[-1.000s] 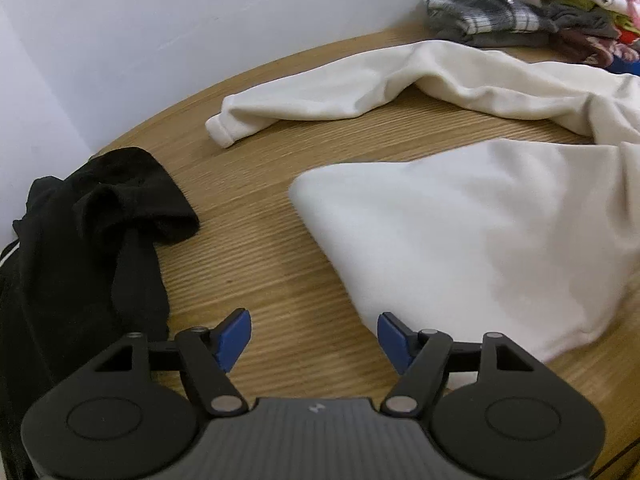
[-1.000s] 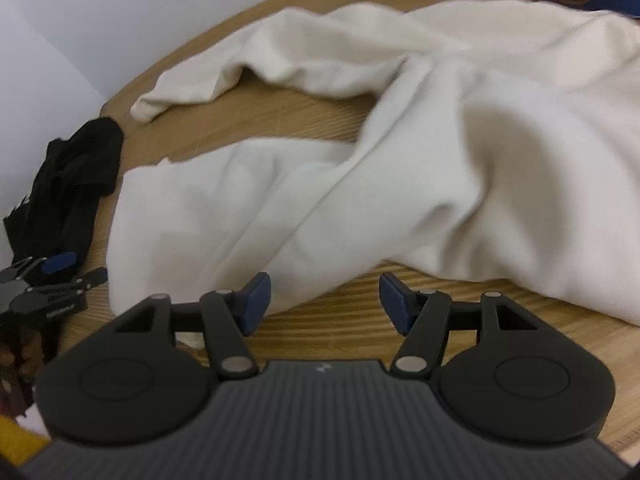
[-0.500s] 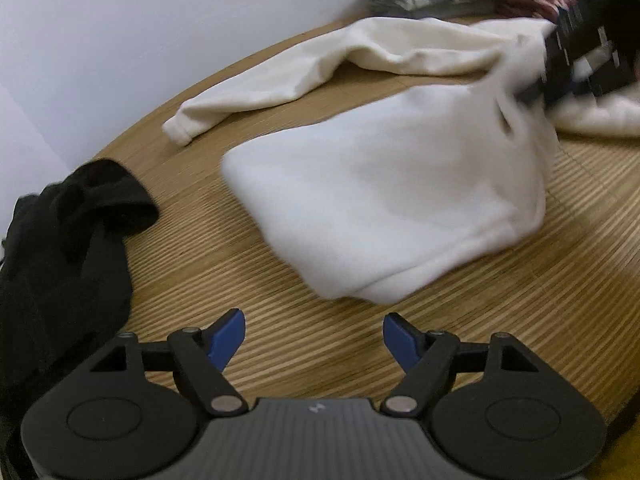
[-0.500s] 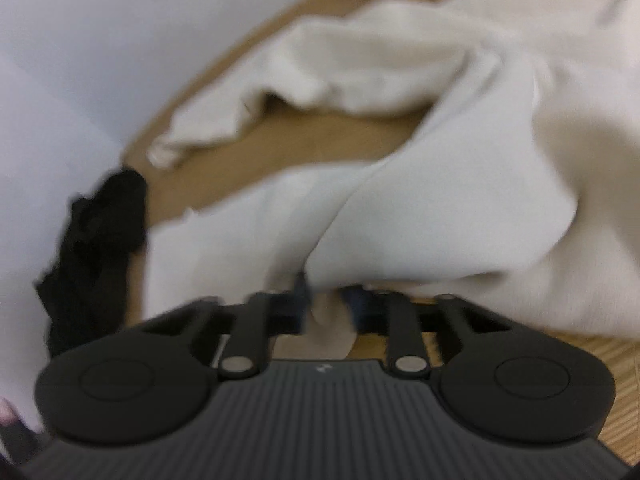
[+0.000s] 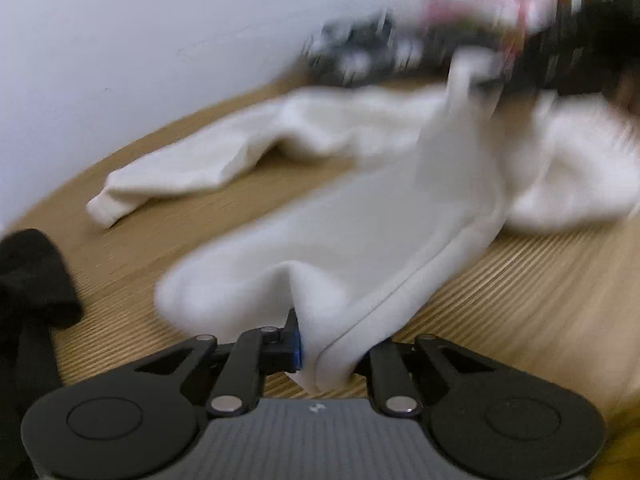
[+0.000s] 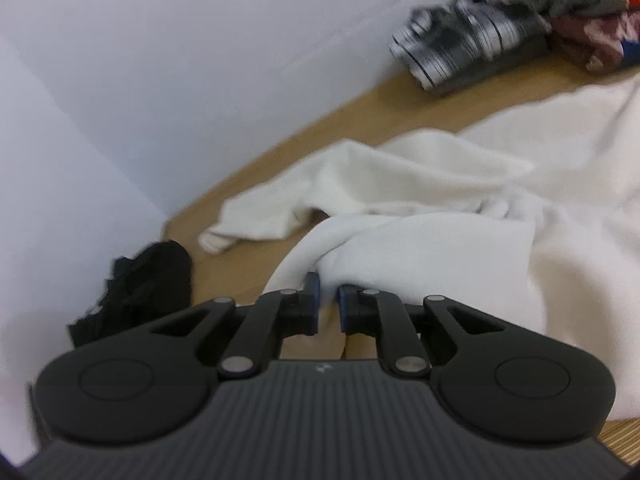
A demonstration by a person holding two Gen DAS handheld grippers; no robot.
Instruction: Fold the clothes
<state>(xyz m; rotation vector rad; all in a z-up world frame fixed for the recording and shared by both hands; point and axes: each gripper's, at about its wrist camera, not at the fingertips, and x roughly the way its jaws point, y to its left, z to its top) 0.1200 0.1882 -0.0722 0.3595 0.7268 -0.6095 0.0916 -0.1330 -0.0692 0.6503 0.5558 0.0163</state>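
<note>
Left wrist view: left gripper (image 5: 320, 344) clenched on hem of cream fleece sweatshirt (image 5: 360, 248); right gripper (image 6: 329, 304) likewise pinched it. Sweatshirt sprawled on wooden table (image 5: 520, 300), lifted between the two grips; no fold made, sleeves loose.

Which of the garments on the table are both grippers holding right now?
The cream sweatshirt: its fabric is pinched in the left gripper and the right gripper. The black garment and the plaid pile lie apart, untouched.
</note>
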